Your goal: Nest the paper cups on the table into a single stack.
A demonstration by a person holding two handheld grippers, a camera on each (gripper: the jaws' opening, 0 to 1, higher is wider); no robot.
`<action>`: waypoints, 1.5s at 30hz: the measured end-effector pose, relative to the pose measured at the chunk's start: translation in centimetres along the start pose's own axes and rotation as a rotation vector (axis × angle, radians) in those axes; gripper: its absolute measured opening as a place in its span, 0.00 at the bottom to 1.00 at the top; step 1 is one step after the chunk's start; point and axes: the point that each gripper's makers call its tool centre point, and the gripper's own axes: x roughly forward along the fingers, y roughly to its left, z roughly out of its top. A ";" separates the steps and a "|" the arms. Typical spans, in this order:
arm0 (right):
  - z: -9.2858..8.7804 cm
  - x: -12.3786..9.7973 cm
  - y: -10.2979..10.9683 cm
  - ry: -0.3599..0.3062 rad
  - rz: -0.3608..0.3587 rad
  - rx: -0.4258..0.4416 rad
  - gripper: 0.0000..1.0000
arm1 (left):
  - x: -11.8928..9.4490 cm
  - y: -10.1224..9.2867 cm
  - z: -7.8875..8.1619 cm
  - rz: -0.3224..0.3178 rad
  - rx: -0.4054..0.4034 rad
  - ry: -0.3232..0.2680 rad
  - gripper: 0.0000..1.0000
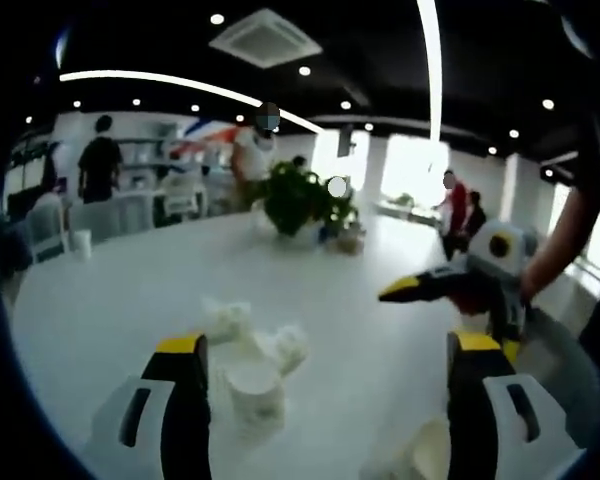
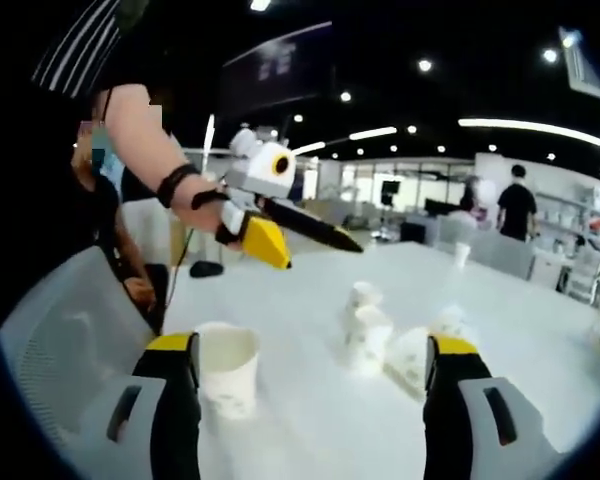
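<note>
Nothing is nested yet, I judge: the cups [image 2: 368, 330] stand and lie loose on the table [image 2: 310, 290], one cup [image 2: 225, 368] nearest. My left gripper [image 1: 325, 375] and right gripper [image 2: 310, 375] both gape wide, empty

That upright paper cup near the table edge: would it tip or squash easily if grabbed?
Probably. The upright paper cup looks thin-walled and empty, so likely light and crushable. Standing on a smooth white table, it may slide or topple when nudged.
</note>
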 end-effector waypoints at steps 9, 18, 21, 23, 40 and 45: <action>-1.1 0.0 -0.5 0.015 -0.005 0.016 0.91 | 0.9 1.5 -2.0 0.025 0.023 0.043 0.97; -2.0 -0.4 -0.5 0.029 -0.021 0.040 0.90 | 2.4 3.0 -4.3 0.049 0.014 0.060 0.96; -2.4 -0.4 -0.4 0.034 -0.018 0.047 0.90 | 2.8 3.2 -4.8 0.049 0.017 0.069 0.96; -2.6 -0.5 -0.2 0.038 -0.015 0.050 0.90 | 3.2 3.3 -5.1 0.047 0.017 0.070 0.95; -4.1 -1.1 0.4 0.067 -0.022 0.092 0.88 | 5.2 4.7 -7.4 0.056 0.052 0.106 0.84; -4.4 -1.4 0.7 0.076 -0.021 0.105 0.88 | 5.4 4.8 -7.2 0.056 0.059 0.088 0.81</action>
